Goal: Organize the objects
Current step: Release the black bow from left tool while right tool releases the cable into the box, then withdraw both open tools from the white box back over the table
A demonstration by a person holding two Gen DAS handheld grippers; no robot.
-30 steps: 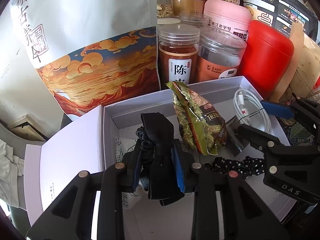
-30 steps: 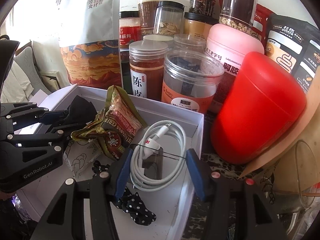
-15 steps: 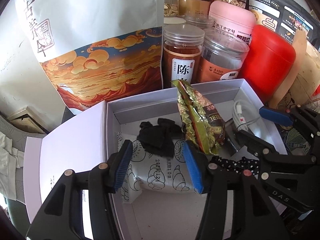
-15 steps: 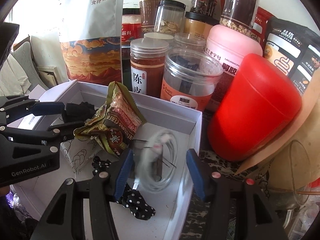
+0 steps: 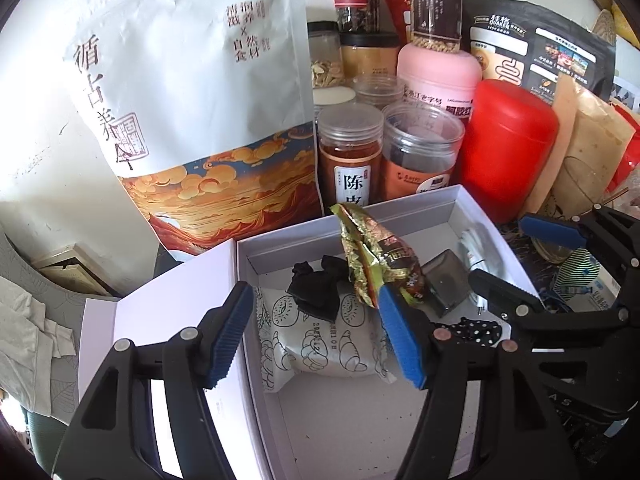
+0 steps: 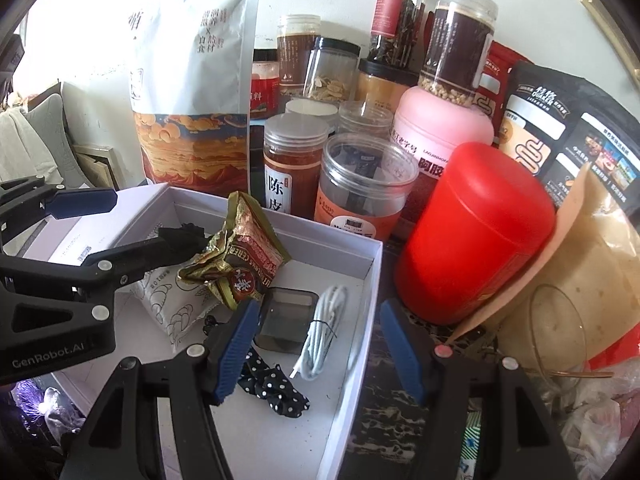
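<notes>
At frame centre, both the left gripper (image 5: pixel 316 336) and right gripper (image 6: pixel 318 350) gape empty over the white cardboard box (image 6: pixel 362 276) holding a crumpled black cloth (image 5: pixel 320 286) and coiled white cable (image 6: pixel 322 334).

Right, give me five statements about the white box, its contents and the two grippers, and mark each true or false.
1. The left gripper is open and holds nothing. True.
2. The black cloth lies on the bread packet. True.
3. The white cable lies outside the white box. False: it lies inside, near the box's right wall.
4. The right gripper is shut on the polka-dot fabric. False: its jaws are apart and empty.
5. The red canister stands inside the box. False: it stands outside, beside it.
</notes>
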